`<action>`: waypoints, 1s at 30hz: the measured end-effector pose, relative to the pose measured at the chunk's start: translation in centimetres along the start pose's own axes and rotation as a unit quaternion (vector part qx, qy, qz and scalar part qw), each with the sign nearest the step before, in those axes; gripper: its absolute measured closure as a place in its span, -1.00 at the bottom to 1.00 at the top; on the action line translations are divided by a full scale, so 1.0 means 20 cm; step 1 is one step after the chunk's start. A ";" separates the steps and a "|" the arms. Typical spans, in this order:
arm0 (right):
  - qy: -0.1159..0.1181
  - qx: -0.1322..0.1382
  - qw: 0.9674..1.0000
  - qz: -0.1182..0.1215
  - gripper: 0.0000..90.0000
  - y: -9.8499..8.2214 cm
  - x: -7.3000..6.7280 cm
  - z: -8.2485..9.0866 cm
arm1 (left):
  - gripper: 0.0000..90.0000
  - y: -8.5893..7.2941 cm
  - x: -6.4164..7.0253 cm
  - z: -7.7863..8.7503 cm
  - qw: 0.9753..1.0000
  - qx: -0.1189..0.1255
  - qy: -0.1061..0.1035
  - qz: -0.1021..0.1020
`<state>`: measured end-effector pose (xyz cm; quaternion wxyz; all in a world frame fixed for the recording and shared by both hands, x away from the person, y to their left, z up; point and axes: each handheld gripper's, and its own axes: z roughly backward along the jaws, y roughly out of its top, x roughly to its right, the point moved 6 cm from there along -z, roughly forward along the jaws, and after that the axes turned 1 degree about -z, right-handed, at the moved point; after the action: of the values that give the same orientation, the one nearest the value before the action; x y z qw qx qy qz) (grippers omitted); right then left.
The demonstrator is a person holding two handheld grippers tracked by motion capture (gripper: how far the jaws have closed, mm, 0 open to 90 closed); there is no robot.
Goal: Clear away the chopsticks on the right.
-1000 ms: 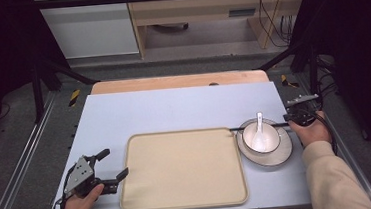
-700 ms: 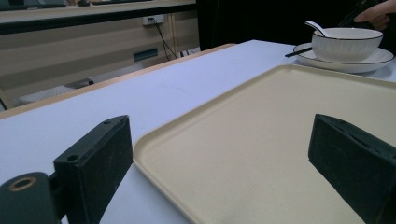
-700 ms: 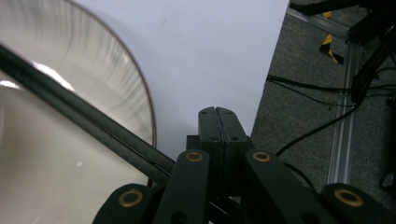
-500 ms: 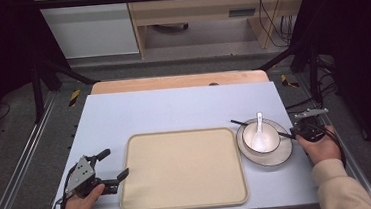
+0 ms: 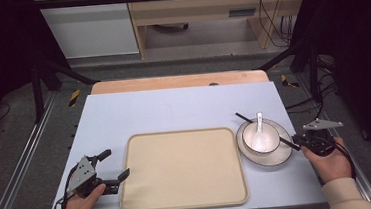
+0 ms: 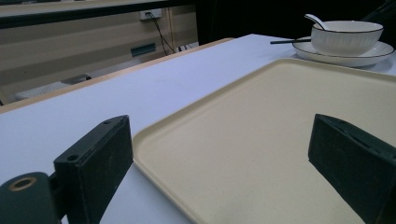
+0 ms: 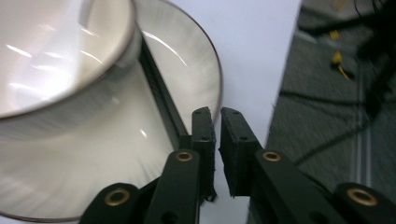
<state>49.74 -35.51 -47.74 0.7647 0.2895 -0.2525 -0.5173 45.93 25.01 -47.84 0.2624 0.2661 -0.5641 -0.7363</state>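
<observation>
The right gripper (image 5: 310, 139) has drawn back from beside the bowl (image 5: 260, 136) toward the near right edge of the tabletop (image 5: 174, 108), and its jaws have just been parting slightly. In the right gripper view they stand only a narrow slit apart, with nothing between them; the dark chopsticks (image 5: 290, 144) run just beside the left jaw, across the plate (image 5: 278, 158). That reads as a release: the chopsticks now lie on the plate, passing beside the bowl, and the setting at the right looks finished, with the white spoon (image 5: 260, 123) resting in the bowl.

The left gripper (image 5: 109, 166) rests at the near left corner of the beige tray (image 5: 181, 170), jaws spread wide and holding nothing; one jaw hangs over the tray's rim. The tray is bare, so moving it or loading it is probably what comes.

The right gripper view is blurred, so whether the left jaw brushes the chopsticks cannot be told. The near end of the chopsticks is hidden under the right gripper in the high view.
</observation>
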 end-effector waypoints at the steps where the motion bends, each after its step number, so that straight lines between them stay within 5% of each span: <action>1: 0.011 0.014 1.000 0.010 0.79 0.02 -0.01 0.01 | -0.86 0.00 0.00 0.00 1.000 0.000 0.000 0.000; 7: 0.041 0.012 0.999 0.026 0.73 0.03 -0.05 -0.03 | -0.86 0.00 0.00 0.00 1.000 -0.002 0.000 -0.003; 20: 0.049 -0.017 0.997 0.049 0.81 0.03 -0.05 -0.14 | -0.85 0.00 0.00 0.00 1.000 -0.004 -0.001 -0.005; 26: 0.039 0.005 0.998 0.042 0.90 0.05 -0.04 -0.12 | -0.85 -0.01 0.00 0.00 1.000 -0.003 0.002 -0.003; 30: 0.018 0.038 0.999 0.021 0.90 0.08 -0.04 -0.04 | -0.85 0.00 -0.01 0.01 1.000 -0.002 0.006 -0.006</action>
<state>50.99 -34.18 -47.18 0.7683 0.3224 -0.2647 -0.4855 45.93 25.23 -47.79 0.2615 0.2735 -0.5595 -0.7374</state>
